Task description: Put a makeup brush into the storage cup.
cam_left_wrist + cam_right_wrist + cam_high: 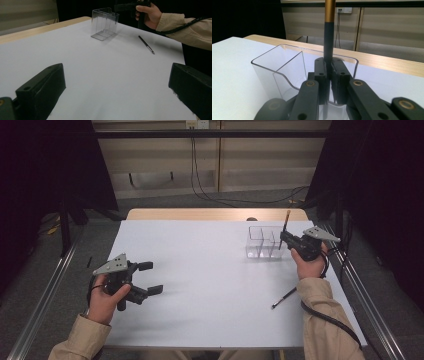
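My right gripper (285,240) is shut on a slim dark pen (286,226) with a gold band, held upright over the right end of a clear plastic box (262,242) with compartments. The right gripper view has the jaws (329,75) pinching the pen (328,37) just above the box rim (279,48). A second dark pen (284,298) lies flat on the white table, near the right forearm. My left gripper (152,278) rests at the table's left, open and holding nothing. From the left gripper (117,95), the box (104,23) and the lying pen (146,44) are far off.
The white tabletop (200,270) has a wooden strip (215,214) along its far edge. Metal rails (45,295) run down both sides of the table. Cables hang on the back wall (200,170). Dark curtains stand at left and right.
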`<control>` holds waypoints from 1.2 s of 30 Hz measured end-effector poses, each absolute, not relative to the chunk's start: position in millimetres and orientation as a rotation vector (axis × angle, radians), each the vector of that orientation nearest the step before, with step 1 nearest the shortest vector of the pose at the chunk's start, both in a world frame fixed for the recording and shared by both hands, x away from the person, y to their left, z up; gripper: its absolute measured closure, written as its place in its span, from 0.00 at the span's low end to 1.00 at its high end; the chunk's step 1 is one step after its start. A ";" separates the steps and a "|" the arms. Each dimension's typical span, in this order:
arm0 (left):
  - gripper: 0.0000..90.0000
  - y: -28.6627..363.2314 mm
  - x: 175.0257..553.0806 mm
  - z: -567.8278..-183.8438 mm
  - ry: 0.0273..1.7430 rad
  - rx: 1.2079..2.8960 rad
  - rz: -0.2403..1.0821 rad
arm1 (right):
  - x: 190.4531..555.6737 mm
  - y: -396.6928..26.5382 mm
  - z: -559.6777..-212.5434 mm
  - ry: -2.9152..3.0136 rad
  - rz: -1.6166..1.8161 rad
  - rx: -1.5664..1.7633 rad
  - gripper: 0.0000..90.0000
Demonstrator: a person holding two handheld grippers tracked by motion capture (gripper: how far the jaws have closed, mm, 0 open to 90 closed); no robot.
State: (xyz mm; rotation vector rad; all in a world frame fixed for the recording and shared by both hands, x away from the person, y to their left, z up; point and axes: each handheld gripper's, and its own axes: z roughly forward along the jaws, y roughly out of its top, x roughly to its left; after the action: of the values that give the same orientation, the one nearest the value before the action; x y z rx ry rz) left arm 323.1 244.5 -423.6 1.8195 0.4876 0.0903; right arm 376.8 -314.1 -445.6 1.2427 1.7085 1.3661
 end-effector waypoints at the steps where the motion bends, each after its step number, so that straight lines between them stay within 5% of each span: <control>1: 0.01 244.3 323.1 -423.7 0.488 1.821 0.091 | 376.6 -314.3 -445.4 1.709 1.365 1.245 0.93; 5: 0.01 244.4 323.1 -423.6 0.488 1.820 0.090 | 376.2 -315.4 -444.9 1.713 1.372 1.241 0.88; 8: 0.01 244.5 323.1 -423.4 0.488 1.819 0.090 | 375.8 -314.1 -442.8 1.713 1.392 1.256 0.68; 13: 0.01 244.3 322.9 -423.4 0.488 1.821 0.090 | 373.0 -310.8 -438.6 1.733 1.385 1.231 0.48; 26: 0.01 245.0 322.7 -422.4 0.488 1.816 0.095 | 358.7 -315.4 -436.1 1.724 1.426 1.218 0.26; 36: 0.01 246.3 322.6 -421.4 0.491 1.810 0.098 | 344.5 -310.9 -431.4 1.768 1.437 1.159 0.18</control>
State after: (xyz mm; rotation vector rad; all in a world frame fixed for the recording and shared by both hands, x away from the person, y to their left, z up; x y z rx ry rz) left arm 322.6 246.3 -421.4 1.8098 0.4914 0.0977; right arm 344.5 -310.9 -431.4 1.1587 1.7676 1.4373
